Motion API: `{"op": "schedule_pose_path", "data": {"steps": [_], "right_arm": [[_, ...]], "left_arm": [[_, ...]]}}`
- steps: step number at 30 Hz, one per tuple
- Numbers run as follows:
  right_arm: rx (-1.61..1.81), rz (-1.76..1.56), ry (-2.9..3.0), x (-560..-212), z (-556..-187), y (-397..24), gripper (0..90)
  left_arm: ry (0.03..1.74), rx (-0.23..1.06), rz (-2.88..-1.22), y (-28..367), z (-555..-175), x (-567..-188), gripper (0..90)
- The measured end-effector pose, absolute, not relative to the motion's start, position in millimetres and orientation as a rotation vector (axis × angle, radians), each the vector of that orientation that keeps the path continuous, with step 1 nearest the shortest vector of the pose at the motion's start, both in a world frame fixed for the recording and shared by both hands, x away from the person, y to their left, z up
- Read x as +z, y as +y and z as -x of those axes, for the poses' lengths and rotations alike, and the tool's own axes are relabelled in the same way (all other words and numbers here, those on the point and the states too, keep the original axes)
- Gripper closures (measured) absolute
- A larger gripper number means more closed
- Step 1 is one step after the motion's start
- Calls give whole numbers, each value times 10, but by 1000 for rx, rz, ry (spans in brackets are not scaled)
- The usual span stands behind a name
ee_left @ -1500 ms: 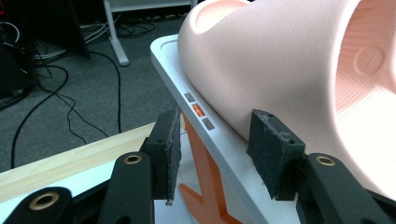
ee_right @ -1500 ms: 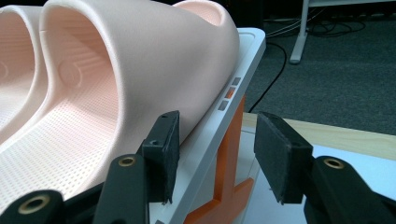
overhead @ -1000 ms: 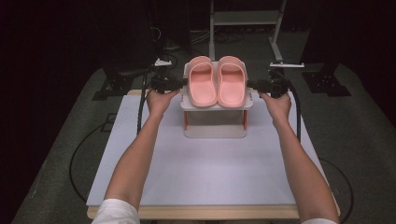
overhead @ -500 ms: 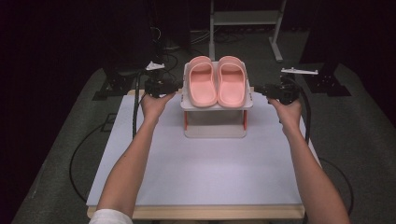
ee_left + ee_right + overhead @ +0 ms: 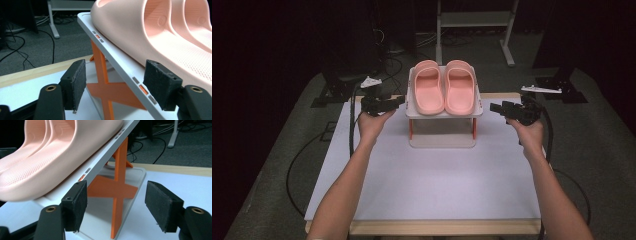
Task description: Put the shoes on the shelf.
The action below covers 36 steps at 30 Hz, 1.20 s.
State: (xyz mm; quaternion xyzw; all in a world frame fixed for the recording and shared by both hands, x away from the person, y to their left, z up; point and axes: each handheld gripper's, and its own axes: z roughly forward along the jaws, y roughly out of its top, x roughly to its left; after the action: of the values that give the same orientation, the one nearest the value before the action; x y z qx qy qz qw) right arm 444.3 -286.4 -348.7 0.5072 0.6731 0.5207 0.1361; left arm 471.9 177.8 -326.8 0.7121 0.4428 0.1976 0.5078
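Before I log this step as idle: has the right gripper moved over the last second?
Yes. The right gripper has pulled outward to the right, away from the shoe rack, leaving a clear gap where it had been at the rack's edge.

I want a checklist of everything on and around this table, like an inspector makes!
Surface: white table, wooden front edge, mostly bare.
Job's things: pink slippers side by side on the top of a small white rack with orange legs.
Clutter: nothing seen.
Grippers: left gripper open, beside the rack's left side; right gripper open, off the rack's right side; neither holds anything.
Cables: black cable trails from the left gripper; more lie on the floor.
Surroundings: grey carpet, dark room, metal stand behind.
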Motion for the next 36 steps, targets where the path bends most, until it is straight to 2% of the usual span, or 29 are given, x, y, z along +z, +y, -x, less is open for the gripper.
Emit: {"op": "schedule_pose_path", "data": {"steps": [12,36], "right_arm": [[1499,-1488,1972,-3615,-4286,-2966,320],[1509,-1521,1957,-3913,-3937,-3189,302]], "left_arm": [[1055,466,-1738,1818,-4546,-3400,279],[1013,452,-1757,1881,-4217,-3681,237]]}}
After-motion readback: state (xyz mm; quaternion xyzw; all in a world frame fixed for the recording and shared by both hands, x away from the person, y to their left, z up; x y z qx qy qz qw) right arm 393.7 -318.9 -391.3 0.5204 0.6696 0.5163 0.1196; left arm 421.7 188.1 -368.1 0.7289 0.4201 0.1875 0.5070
